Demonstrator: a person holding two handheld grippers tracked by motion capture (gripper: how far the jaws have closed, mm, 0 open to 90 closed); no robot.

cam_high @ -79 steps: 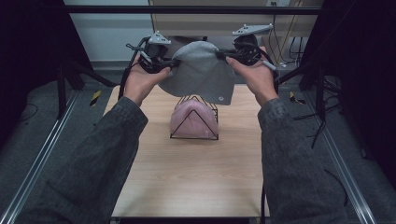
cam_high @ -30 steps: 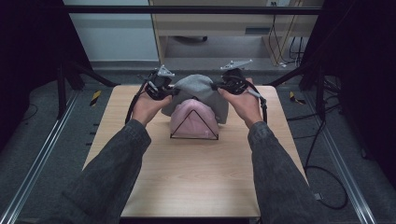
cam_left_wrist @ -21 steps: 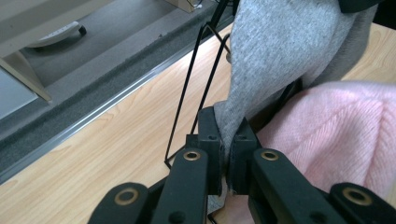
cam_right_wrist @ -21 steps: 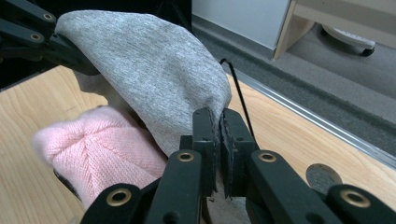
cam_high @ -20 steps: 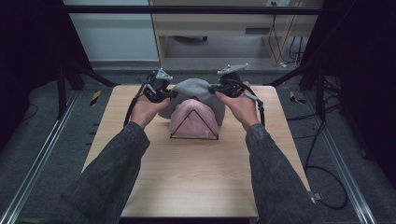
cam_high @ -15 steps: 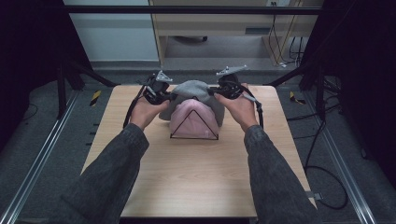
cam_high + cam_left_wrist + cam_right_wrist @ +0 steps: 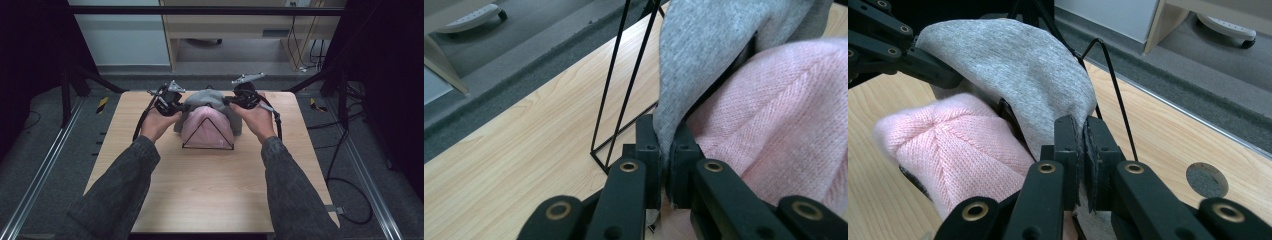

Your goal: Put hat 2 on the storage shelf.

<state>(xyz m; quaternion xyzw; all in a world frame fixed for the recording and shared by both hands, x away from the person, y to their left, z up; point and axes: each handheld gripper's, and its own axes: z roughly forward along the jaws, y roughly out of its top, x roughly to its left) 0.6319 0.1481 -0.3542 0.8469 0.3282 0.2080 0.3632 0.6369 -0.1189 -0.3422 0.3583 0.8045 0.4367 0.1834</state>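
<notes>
**Ann:** High view has the grey hat (image 7: 212, 98) much lower than it was a couple of seconds ago. Then both hands held it up above the wire stand (image 7: 207, 131); now it drapes over the stand's back, behind the pink hat (image 7: 206, 127).

**Ben:** So it's nearly placed; letting go is what's left. Are the jaws off it?

**Ann:** No. The left gripper (image 7: 664, 150) is clenched on the grey hem, and the right gripper (image 7: 1082, 145) pinches the other edge.

**Ben:** And from above?

**Ann:** From above the pinch is hidden. The gripper views show it, though I can't tell whether the hat fully rests on the wire. The worktop (image 7: 210, 190) is bare in front.
</notes>
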